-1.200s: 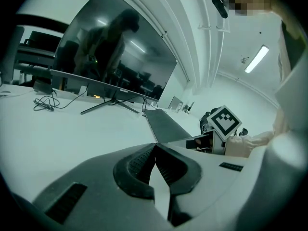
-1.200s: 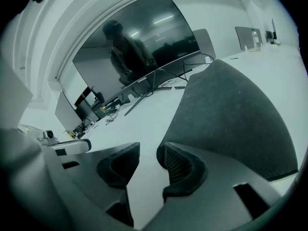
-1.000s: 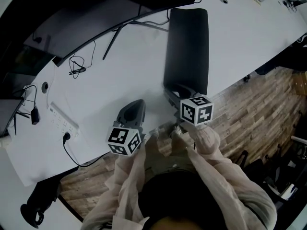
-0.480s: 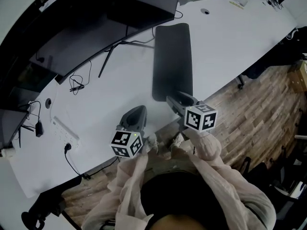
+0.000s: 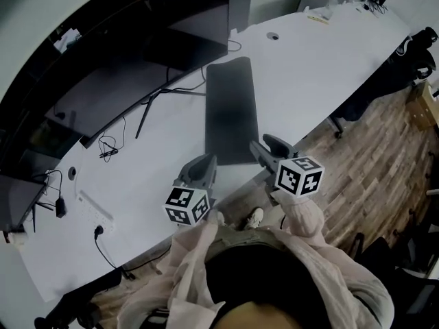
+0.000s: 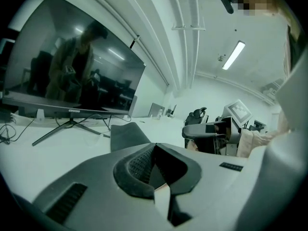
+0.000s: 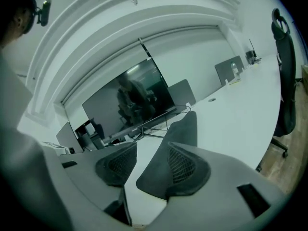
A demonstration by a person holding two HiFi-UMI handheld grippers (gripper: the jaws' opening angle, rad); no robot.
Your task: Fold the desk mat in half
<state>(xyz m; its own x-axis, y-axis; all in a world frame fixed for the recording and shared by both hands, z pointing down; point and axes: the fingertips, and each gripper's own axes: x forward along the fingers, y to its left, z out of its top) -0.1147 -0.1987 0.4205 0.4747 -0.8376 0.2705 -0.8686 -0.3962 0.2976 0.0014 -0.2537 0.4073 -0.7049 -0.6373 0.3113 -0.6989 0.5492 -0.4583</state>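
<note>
Desk mat (image 5: 230, 112) lies flat on the surface (image 5: 322, 67), just ahead of both tools. Left hand-held gripper (image 5: 203, 163) has its jaws together, right hand-held gripper (image 5: 267, 144) apart, both empty. I'd pinch both near corners evenly, then align the edges

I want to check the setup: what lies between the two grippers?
The near end of the desk mat; the head view shows it between the left gripper and the right gripper.
</note>
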